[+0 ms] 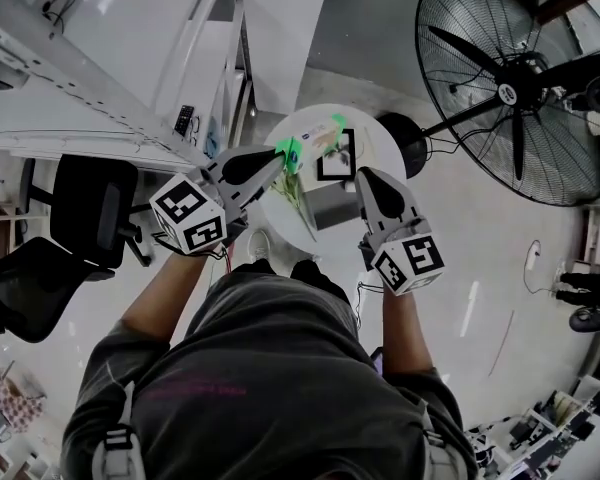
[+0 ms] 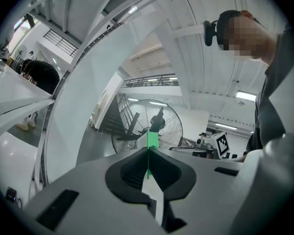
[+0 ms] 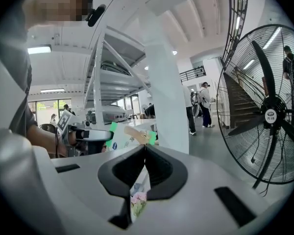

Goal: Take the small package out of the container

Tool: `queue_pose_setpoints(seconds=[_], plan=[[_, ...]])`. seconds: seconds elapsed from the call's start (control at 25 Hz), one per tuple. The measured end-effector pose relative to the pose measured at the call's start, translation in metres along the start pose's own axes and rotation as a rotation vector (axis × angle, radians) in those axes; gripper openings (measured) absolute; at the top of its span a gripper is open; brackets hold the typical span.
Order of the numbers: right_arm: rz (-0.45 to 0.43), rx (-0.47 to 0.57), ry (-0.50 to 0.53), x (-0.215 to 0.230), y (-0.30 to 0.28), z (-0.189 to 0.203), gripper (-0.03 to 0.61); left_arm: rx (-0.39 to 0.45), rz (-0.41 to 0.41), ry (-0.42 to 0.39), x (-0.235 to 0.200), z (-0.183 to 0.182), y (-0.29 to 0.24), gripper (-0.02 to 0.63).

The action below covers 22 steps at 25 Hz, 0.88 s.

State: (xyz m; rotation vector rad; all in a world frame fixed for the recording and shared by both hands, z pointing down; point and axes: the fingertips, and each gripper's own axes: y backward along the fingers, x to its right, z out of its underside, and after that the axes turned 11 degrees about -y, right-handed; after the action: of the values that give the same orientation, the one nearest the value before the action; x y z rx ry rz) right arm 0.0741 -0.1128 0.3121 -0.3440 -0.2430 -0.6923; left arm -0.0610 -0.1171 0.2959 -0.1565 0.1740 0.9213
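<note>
Right claw (image 3: 147, 142) is closed tight on the small package (image 3: 138, 199), a flat pack with a flower print that runs down between its jaws. Just past its tips, the pack's white printed face reaches across to the green tip of the left claw (image 2: 151, 142). That claw is fully closed too, nipping a thin white edge of the pack, seen edge-on between its jaws. In the head view both claws are held up in front of the person, tips near each other, above the round white desk (image 1: 378, 140). On the desk beyond the tips lies a black-rimmed square container (image 1: 336, 177). A big floor fan (image 1: 525, 78) stands well off to the right claw's right.
</note>
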Motion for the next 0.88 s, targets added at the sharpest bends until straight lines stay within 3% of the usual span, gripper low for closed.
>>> queue_pose_setpoints(seconds=[0.88], plan=[[-0.007, -0.025, -0.002, 0.010, 0.004, 0.008, 0.021, -0.006, 0.002, 0.009, 0.004, 0.009, -0.013, 0.020]])
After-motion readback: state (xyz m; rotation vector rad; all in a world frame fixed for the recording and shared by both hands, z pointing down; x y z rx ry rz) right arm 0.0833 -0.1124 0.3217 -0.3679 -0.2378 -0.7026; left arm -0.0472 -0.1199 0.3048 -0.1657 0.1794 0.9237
